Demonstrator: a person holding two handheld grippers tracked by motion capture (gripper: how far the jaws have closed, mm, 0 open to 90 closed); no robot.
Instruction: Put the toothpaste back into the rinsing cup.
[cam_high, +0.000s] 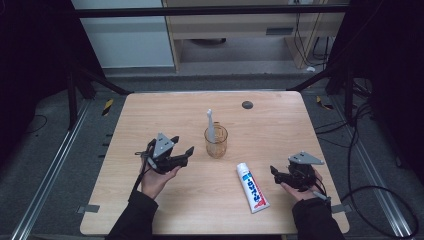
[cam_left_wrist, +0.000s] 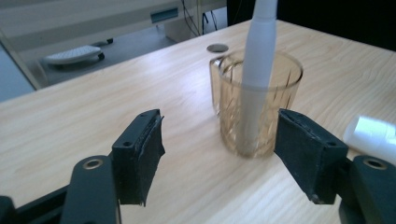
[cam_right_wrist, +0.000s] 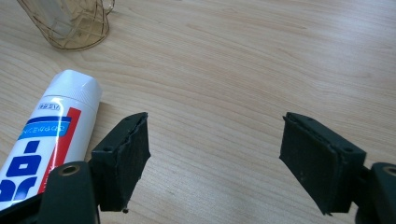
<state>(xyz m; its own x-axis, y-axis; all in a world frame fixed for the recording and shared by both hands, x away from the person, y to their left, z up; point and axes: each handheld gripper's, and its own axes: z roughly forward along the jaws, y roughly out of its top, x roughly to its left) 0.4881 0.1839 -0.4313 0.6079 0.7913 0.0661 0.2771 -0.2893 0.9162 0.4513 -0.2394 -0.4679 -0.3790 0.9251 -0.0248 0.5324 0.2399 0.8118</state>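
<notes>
Left gripper (cam_high: 181, 145), jaws apart and empty, sits just left of the glass cup (cam_high: 216, 141) holding an upright toothbrush (cam_high: 210, 125) mid-table. Right gripper (cam_high: 276, 172), jaws apart, rests beside the toothpaste tube (cam_high: 252, 187) near the table's (cam_high: 150, 115) front edge.

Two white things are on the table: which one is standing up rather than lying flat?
The toothbrush stands upright inside the amber glass cup. The toothpaste tube lies flat on the table, nearer the person.

Two dark long sleeves (cam_high: 132, 217) at the bottom of the high view; each hand carries a black gripper, left gripper (cam_high: 180, 145) and right gripper (cam_high: 274, 171), topped by a grey three-cornered plate (cam_high: 162, 143); black cables trail; the jaws bear ragged black pads (cam_left_wrist: 149, 156) and brass-ringed screw holes.
</notes>
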